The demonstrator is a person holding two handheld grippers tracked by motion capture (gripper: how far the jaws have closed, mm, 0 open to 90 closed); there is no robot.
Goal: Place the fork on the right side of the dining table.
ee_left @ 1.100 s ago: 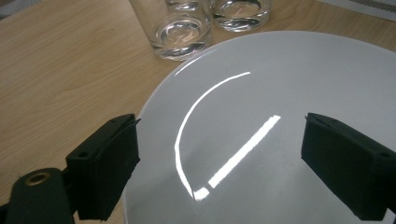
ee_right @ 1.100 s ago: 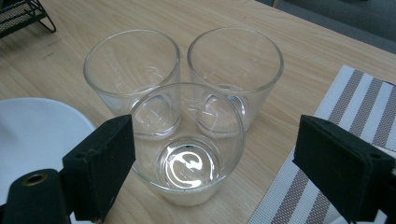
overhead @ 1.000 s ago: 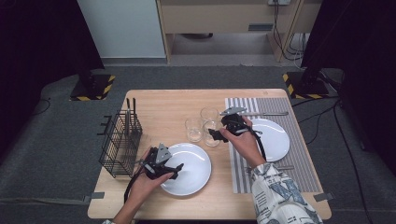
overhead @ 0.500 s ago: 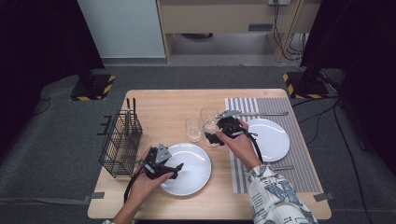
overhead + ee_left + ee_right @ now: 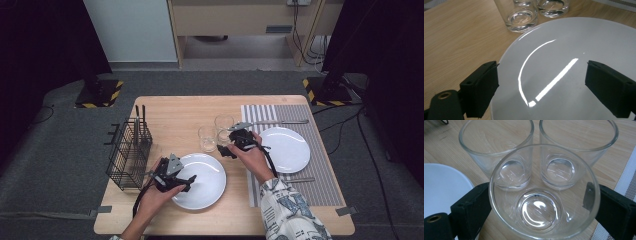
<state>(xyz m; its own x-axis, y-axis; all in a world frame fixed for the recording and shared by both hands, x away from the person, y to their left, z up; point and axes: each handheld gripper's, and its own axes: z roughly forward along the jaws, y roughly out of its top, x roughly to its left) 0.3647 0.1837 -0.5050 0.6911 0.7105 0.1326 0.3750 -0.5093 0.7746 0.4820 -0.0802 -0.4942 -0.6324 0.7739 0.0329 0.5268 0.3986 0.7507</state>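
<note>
While the right gripper (image 5: 541, 202) stands with its jaws on either side of a clear glass (image 5: 544, 192), the grip looks made or very nearly made: both pads sit at the glass wall, and whether they press it I cannot tell for certain. This glass sits at the edge of the striped placemat (image 5: 320, 185), just in front of 2 other glasses: 1 to the left (image 5: 496, 152) and 1 to the right (image 5: 577, 147), all 3 upright and empty.

The left gripper (image 5: 549, 87) hangs wide open over the near white plate (image 5: 574, 62), 1 jaw at the rim, the other over the middle; it holds nothing.

On the placemat lies a second white plate (image 5: 285, 149) with cutlery above and below it. A wire basket (image 5: 127, 155) with utensils stands at the table's left.

Judgement: table work is at an early to middle stage. 1 setting looks laid on the mat; the near plate and the 3 glasses remain unplaced.
</note>
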